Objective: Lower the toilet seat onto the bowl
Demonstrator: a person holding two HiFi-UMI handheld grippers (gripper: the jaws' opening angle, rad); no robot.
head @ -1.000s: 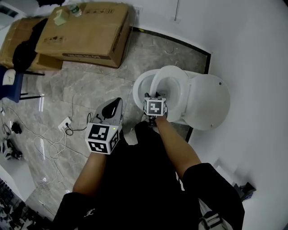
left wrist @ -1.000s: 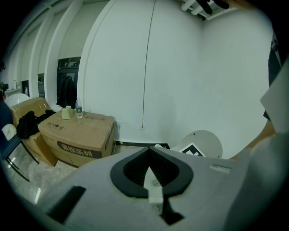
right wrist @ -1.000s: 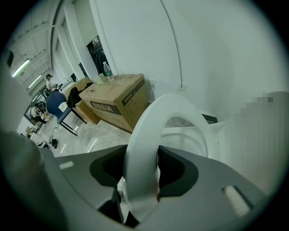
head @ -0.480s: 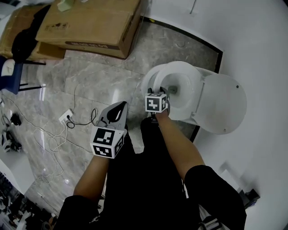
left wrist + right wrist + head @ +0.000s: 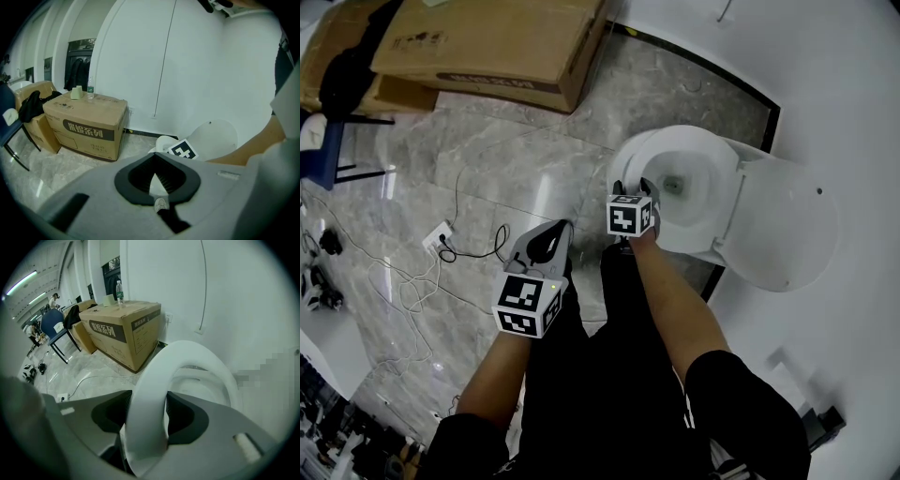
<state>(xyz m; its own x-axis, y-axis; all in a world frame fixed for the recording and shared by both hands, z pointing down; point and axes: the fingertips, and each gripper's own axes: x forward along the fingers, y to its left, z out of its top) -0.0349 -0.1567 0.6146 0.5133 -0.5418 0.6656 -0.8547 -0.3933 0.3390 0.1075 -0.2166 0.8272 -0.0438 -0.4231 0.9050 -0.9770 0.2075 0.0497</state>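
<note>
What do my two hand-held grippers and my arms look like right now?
The left hand-held gripper and right hand-held gripper are grey, with dark ribbed pads and a cube of black-and-white square markers each. Short black sleeves, bare forearms. The right jaws have just been opening, with the toilet seat between them.

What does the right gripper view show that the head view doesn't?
Only the right gripper view: the jaws of the right claw, which have just been opening, against both sides of the rim of the white ring-shaped toilet seat, and a clear plastic bottle on the brown cardboard box. Only the head view: the left claw and the person's black trousers. Both: the seat, that box, the white power strip, the grey marble floor.
</note>
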